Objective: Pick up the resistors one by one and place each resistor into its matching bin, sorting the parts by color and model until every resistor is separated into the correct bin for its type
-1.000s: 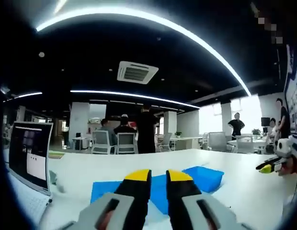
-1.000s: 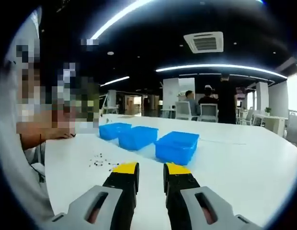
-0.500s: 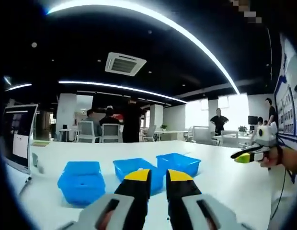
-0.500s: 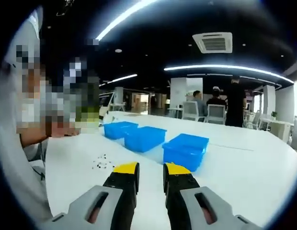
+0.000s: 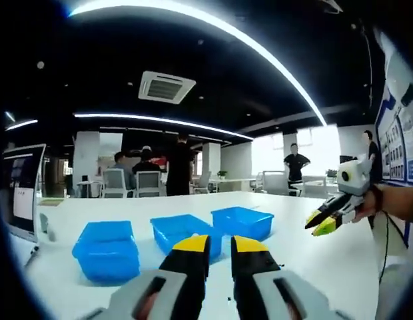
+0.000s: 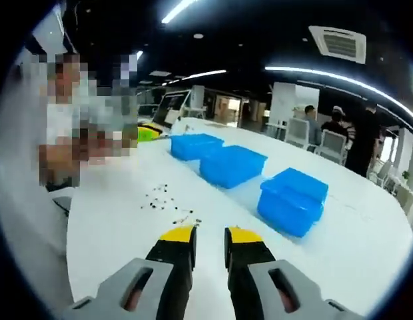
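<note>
Right gripper view has dipped toward the resistors point(image 6: 168, 200) on the table point(image 6: 113, 227) (bins point(image 6: 232, 165) beyond); right gripper point(image 6: 209, 235) slightly spread, empty. Left gripper point(image 5: 220, 244) too. Picking comes next.

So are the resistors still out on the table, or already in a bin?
Out. The resistors lie scattered loose on the white table, beside the three blue bins. The bins' insides cannot be seen.

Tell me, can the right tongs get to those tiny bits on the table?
Probably yes. The right tongs point at the scattered resistors, which lie on bare white table just ahead. Nothing sits between; the blue bins stand farther back.
</note>
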A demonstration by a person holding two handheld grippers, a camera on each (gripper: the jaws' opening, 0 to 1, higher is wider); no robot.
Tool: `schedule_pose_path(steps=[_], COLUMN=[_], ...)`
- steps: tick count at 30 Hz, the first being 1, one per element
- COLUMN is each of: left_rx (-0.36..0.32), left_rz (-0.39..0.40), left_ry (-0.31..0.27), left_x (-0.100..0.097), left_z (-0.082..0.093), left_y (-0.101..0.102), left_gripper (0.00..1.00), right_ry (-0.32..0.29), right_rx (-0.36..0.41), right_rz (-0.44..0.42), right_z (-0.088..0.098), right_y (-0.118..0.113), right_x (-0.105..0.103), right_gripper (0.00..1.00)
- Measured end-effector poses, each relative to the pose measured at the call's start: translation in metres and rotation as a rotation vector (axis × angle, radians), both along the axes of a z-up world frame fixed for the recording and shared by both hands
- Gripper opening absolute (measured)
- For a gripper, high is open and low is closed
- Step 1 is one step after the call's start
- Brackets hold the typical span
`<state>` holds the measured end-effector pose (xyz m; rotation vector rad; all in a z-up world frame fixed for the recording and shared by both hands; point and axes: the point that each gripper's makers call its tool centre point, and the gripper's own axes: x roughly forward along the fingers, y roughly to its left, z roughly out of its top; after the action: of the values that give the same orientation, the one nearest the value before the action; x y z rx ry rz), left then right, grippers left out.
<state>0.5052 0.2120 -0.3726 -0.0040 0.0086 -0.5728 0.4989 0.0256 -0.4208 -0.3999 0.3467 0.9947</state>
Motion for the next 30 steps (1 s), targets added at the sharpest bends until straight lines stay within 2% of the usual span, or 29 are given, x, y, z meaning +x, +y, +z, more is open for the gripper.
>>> schedule_pose_path(steps=[4,8,9,11,17,22,24,30], left_rx=[0.008,0.008,0.004,0.004,0.015,0.003,0.004,-0.015], left_rz=[-0.003,-0.001,0.004,0.007,0.042,0.064,0.07,0.083], left_ry=[0.01,0.022,0.03,0.04,0.044,0.043,0.037,0.028], left_x=[-0.008,-0.016,-0.018,-0.022,-0.025,-0.024,-0.024,-0.031], left_z=[-0.003,-0.008,-0.011,-0.015,-0.018,-0.016,-0.015,-0.011], left_y=[-0.003,-0.004,-0.004,-0.003,0.014,0.025,0.027,0.033], left_gripper=[0.15,0.16,0.16,0.16,0.16,0.16,0.16,0.16], right_ry=[-0.01,0.0,0.006,0.049,0.082,0.068,0.082,0.155], right_rx=[-0.116,-0.184,-0.214,-0.287,-0.488,-0.621,-0.658,-0.695], right_rz=[0.108,0.218,0.268,0.34,0.559,0.665,0.698,0.756], right_z=[0.0,0.003,0.003,-0.004,-0.02,-0.034,-0.039,-0.056], right_y=[0.017,0.041,0.05,0.059,0.089,0.105,0.108,0.117], right_x=[0.006,0.012,0.012,0.008,-0.001,0.006,0.011,0.014], right_gripper=[0.18,0.15,0.14,0.14,0.14,0.14,0.13,0.11])
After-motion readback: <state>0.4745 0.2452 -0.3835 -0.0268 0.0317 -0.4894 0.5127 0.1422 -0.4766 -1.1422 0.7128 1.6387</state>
